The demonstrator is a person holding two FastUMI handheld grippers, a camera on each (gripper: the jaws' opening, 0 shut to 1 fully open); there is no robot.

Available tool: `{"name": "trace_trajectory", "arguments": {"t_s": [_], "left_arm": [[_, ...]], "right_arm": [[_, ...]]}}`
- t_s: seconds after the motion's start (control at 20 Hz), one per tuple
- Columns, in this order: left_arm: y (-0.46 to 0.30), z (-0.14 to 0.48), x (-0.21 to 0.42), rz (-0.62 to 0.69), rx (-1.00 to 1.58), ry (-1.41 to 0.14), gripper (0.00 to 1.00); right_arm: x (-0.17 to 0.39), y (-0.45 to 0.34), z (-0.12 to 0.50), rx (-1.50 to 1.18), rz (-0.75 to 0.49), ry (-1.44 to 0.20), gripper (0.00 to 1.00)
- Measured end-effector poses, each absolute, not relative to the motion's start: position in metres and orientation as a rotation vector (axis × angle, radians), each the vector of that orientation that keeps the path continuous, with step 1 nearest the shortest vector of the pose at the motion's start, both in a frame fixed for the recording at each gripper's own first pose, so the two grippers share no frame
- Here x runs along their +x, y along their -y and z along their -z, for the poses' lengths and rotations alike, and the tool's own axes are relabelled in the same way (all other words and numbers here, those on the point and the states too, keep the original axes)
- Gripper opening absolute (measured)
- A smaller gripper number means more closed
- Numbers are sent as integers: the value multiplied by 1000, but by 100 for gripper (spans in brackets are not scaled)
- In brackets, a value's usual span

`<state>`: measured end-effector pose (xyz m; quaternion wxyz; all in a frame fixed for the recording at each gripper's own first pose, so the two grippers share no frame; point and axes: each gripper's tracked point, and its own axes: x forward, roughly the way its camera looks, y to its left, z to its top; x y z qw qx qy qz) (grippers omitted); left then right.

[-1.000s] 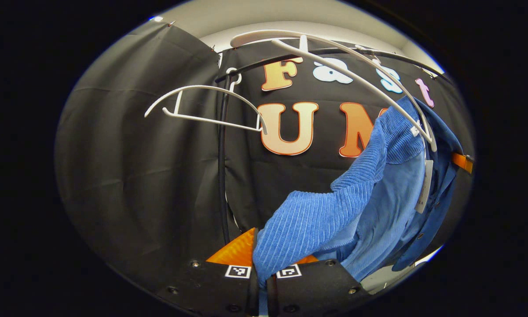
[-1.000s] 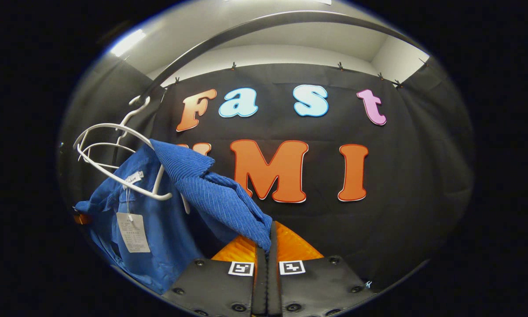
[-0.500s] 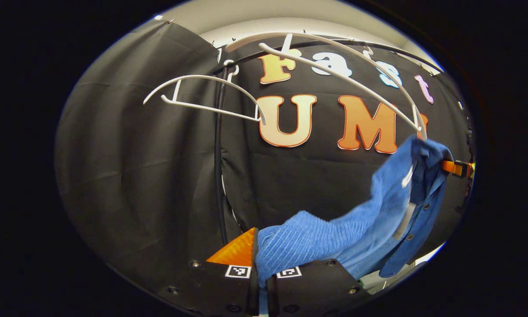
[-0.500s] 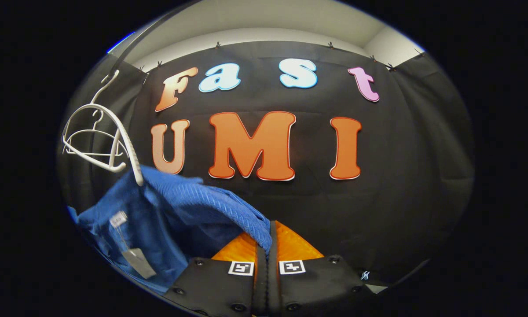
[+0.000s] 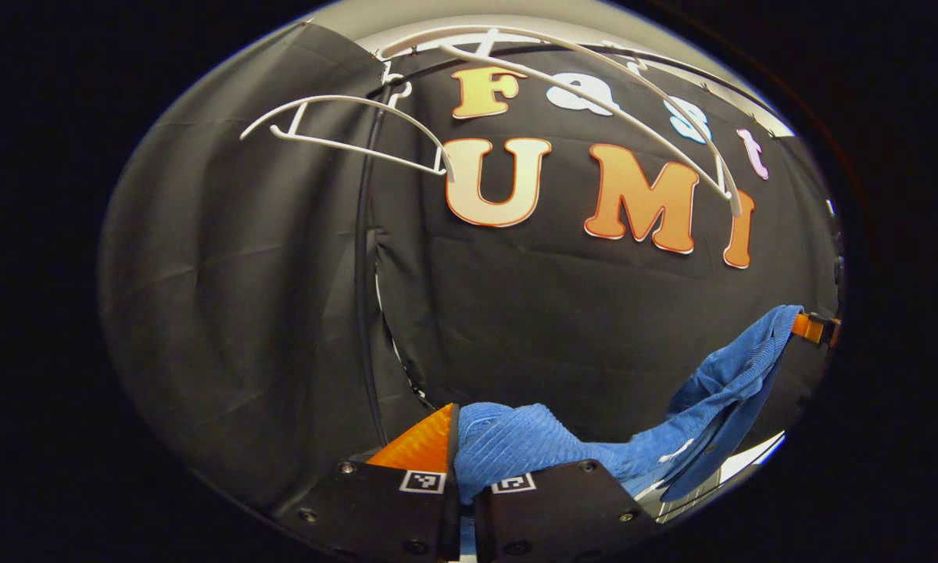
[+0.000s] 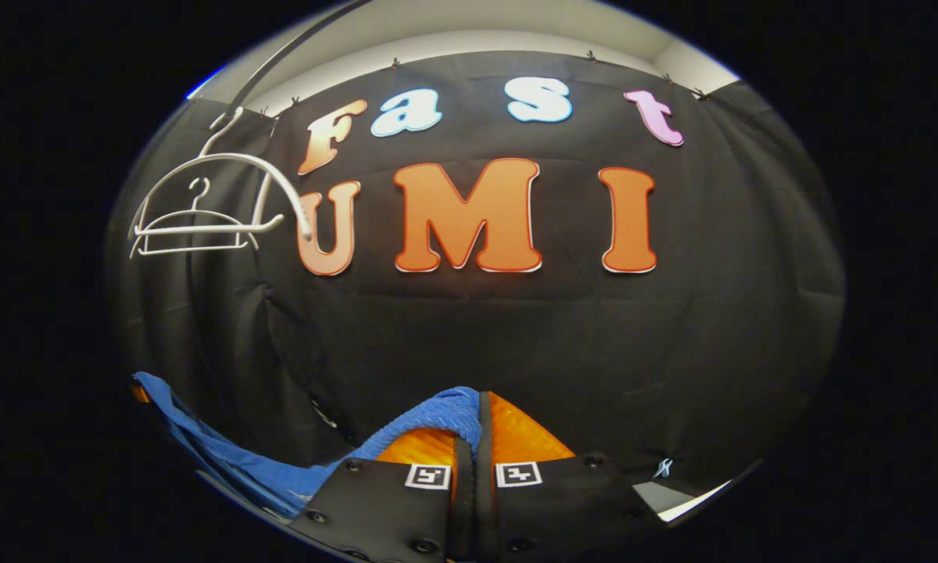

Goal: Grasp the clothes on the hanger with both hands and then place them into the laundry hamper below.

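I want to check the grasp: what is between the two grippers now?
In the left gripper view, the blue garment stretches from the left gripper across to the right gripper, with nothing else between them.

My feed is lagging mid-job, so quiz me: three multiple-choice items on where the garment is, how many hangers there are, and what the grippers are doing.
1. Where is the blue garment?
A. draped on a hanger
B. strung between the two grippers, below the hangers
C. lying on the floor

2. How many white hangers show in the right gripper view?
A. none
B. two
C. five

3. What state is the left gripper in?
A. wide open
B. shut on the cloth
C. shut on a hanger

Key: 1 B, the cloth runs from one gripper to the other, well under the bare hangers. 2 B, a larger one hangs in front of a smaller one. 3 B, blue cloth bunches between its fingers; the right gripper pinches cloth too.
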<state>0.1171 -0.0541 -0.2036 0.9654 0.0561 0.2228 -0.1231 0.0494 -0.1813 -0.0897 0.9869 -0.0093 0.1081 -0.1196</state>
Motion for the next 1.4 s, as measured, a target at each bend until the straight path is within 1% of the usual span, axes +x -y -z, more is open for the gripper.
{"name": "trace_trajectory", "arguments": {"t_s": [0.3, 0.45, 0.6, 0.75, 0.95, 1.1, 1.15, 1.3, 1.35, 1.4], "left_arm": [[133, 236, 113, 384, 111, -508, 9], [166, 262, 104, 452, 122, -562, 9], [183, 302, 80, 501, 120, -673, 7], [195, 343, 54, 534, 54, -805, 7], [189, 394, 23, 517, 19, -980, 8], [186, 420, -1, 479, -14, -1089, 10], [184, 420, -8, 476, -16, -1110, 12], [177, 420, -15, 448, 0, -1152, 22], [175, 419, -16, 437, 1, -1165, 24], [173, 415, -19, 429, -3, -1176, 34]], "right_arm": [[59, 103, 127, 1, 72, -302, 8], [59, 74, 157, 27, 13, -374, 7], [52, 50, 203, 85, -34, -478, 8], [46, 36, 250, 119, -65, -594, 8], [17, 26, 309, 132, -66, -795, 8], [4, 25, 333, 155, -60, -869, 8], [-2, 24, 338, 164, -53, -892, 9], [-20, 27, 365, 196, -34, -962, 10], [-26, 30, 367, 204, -22, -982, 10], [-27, 30, 371, 209, -12, -996, 7]]}}
